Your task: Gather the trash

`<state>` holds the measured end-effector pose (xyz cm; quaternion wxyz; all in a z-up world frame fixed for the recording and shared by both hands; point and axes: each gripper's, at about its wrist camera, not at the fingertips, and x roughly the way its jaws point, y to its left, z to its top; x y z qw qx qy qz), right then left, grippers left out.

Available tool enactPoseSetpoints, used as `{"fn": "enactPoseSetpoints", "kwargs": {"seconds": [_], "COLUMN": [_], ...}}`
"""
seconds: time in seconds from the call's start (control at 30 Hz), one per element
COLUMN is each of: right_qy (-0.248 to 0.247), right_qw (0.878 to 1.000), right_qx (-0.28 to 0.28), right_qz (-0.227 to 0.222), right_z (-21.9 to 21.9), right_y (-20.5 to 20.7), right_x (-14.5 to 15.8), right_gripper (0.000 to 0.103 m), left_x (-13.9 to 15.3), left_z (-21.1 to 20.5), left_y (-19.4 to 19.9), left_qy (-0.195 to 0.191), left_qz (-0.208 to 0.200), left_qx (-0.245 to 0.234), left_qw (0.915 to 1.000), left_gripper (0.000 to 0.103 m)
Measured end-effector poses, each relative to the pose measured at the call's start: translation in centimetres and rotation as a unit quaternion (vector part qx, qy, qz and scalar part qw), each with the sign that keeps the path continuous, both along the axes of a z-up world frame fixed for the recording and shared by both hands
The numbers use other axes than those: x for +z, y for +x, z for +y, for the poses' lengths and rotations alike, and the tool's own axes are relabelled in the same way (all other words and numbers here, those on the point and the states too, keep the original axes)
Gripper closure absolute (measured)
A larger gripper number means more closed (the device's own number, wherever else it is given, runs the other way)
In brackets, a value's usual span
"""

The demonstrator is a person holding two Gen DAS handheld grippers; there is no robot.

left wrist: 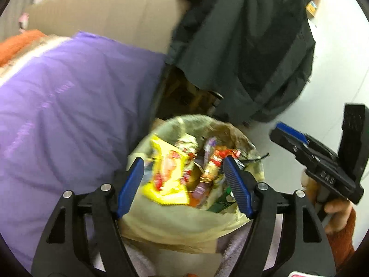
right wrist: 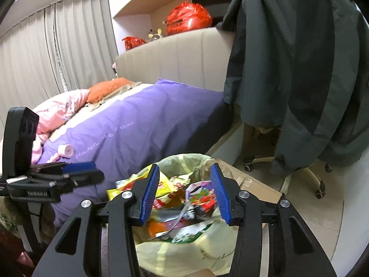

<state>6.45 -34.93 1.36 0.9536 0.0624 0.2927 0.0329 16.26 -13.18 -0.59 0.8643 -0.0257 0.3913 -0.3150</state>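
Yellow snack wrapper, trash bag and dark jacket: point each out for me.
yellow snack wrapper (left wrist: pixel 165 173), left wrist view, on its crumpled middle.
trash bag (right wrist: pixel 175 257), right wrist view, on its pale yellow near rim.
dark jacket (right wrist: pixel 297 53), right wrist view, on its hanging front panel.

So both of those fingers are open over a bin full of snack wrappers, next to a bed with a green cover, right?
Nearly. The bed cover is purple, not green, as the right wrist view shows clearly. The rest holds: the left gripper and the right gripper both stand open above the bin full of snack wrappers.
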Motion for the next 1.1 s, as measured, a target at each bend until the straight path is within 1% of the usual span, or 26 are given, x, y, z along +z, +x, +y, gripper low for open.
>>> {"fn": "enactPoseSetpoints", "kwargs": {"seconds": [0.1,0.13,0.2,0.3,0.33,0.4,0.53,0.63,0.77,0.93,1.1], "right_qy": [0.019,0.027,0.037,0.044,0.04,0.022,0.003,-0.009,-0.014,-0.016,-0.015], "right_qw": [1.0,1.0,0.999,0.999,0.999,0.999,0.999,0.999,0.999,0.999,0.999], "right_qx": [0.0,-0.001,-0.002,0.009,0.022,0.029,0.041,0.036,0.033,0.03,0.029], "right_qz": [0.002,0.006,0.016,0.018,0.009,0.002,-0.007,-0.013,-0.004,-0.003,-0.003], "right_z": [1.4,1.9,2.9,5.7,7.2,9.3,12.0,13.1,13.3,12.9,12.7], "right_y": [-2.1,-2.7,-3.7,-5.9,-7.1,-8.8,-11.4,-13.2,-14.5,-15.9,-16.3], "right_x": [0.4,0.5,0.6,0.9,1.1,1.2,1.2,1.3,0.9,0.7,0.3], "right_gripper": [0.059,0.059,0.059,0.059,0.059,0.059,0.059,0.059,0.059,0.059,0.059], "left_x": [2.0,2.3,2.9,3.5,3.7,3.9,4.2,4.1,3.6,3.6,3.8], "left_z": [2.8,3.5,5.5,8.7,9.7,11.3,11.9,11.7,10.9,10.1,9.7], "left_y": [-3.1,-3.9,-5.9,-9.7,-10.6,-12.9,-16.2,-18.2,-19.5,-20.5,-21.2], "left_qy": [0.024,0.032,0.059,0.089,0.089,0.089,0.109,0.119,0.113,0.118,0.122], "left_qz": [-0.045,-0.053,-0.071,-0.103,-0.11,-0.124,-0.139,-0.147,-0.14,-0.148,-0.154], "left_qx": [0.047,0.058,0.089,0.143,0.15,0.164,0.18,0.193,0.183,0.182,0.176], "left_qw": [0.9976,0.9964,0.9918,0.9803,0.9785,0.9746,0.9678,0.9628,0.9665,0.9649,0.9646], "left_gripper": [0.032,0.032,0.032,0.032,0.032,0.032,0.032,0.032,0.032,0.032,0.032]}}
